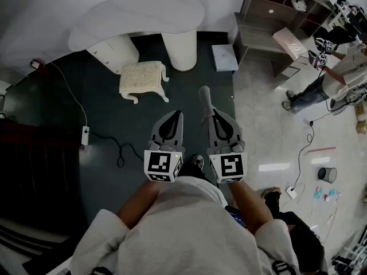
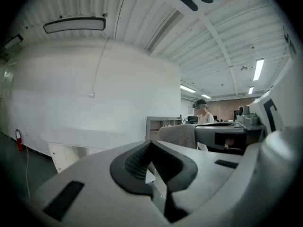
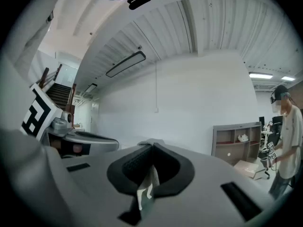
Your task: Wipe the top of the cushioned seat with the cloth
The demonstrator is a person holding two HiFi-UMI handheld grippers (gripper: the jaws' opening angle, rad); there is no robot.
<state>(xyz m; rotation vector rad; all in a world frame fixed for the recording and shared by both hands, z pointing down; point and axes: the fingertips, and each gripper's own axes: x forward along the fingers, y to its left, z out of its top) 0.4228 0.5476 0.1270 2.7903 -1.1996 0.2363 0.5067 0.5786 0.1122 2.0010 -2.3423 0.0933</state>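
The cushioned seat (image 1: 142,78) is a small cream stool with curved legs, standing on the dark floor ahead and to the left of both grippers. My right gripper (image 1: 213,111) is shut on a grey cloth (image 1: 205,97), which sticks out past its tips. From the left gripper view the cloth (image 2: 177,135) hangs off the right gripper beside it. My left gripper (image 1: 176,114) is shut with nothing in it, its jaws (image 2: 151,144) pressed together. Both grippers are held up level in front of the person, well short of the seat. The right gripper (image 3: 152,146) faces a white wall.
A white curved table (image 1: 143,15) on thick pillars stands behind the seat. A white box (image 1: 225,57) and a grey shelf unit (image 1: 275,16) lie to the right. A person (image 1: 330,73) stands far right. A power strip with cable (image 1: 85,135) lies left; dark stairs (image 1: 28,171) beyond.
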